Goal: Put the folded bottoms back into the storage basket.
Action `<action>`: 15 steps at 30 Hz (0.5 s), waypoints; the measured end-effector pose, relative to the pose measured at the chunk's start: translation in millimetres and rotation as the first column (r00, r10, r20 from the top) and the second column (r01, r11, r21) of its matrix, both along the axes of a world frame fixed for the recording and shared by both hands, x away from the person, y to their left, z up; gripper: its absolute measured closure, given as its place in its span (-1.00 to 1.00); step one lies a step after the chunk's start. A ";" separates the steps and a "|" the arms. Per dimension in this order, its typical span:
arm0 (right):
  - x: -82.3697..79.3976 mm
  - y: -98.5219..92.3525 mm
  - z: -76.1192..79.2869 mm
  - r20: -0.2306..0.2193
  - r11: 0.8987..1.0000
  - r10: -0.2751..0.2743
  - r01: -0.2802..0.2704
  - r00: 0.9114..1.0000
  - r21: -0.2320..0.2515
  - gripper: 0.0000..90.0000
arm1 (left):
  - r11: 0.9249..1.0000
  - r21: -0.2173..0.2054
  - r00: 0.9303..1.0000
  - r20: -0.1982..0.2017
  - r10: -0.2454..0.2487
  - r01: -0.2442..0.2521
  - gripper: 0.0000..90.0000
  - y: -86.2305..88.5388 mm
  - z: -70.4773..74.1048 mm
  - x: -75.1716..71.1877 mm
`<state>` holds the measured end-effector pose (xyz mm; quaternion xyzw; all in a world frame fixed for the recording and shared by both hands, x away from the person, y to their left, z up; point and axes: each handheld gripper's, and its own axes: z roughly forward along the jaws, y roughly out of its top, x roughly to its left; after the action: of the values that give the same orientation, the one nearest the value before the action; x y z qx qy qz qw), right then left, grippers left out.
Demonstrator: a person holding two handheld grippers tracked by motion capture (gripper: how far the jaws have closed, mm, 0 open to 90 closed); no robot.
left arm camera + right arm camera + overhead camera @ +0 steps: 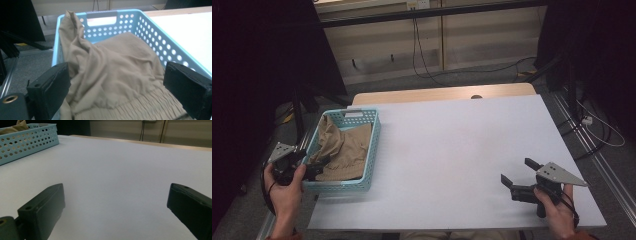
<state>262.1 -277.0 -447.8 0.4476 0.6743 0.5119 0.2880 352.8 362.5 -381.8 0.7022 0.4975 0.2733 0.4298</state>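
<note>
White table [452,150] holds blue basket [362,116] (tan cloth [343,147] inside).

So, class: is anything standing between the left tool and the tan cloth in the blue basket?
Nothing visible is. The left tool is open at the basket's near end, its jaws on either side of the tan cloth, with no object between them and the fabric.

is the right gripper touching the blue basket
Apart. The high view shows the right gripper at the table's near right and the blue basket at far left, white tabletop between.
</note>
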 end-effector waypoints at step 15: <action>-0.7 0.2 0.5 0.004 1.000 0.006 -0.006 1.000 -0.001 -0.96 | 0.997 0.003 0.995 0.065 -0.076 0.076 -0.87 -51.5 2.9 -22.5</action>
<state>261.4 -276.8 -447.2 0.4442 0.6754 0.5133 0.2881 330.3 311.0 -379.0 0.7116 0.4562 0.2795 0.4555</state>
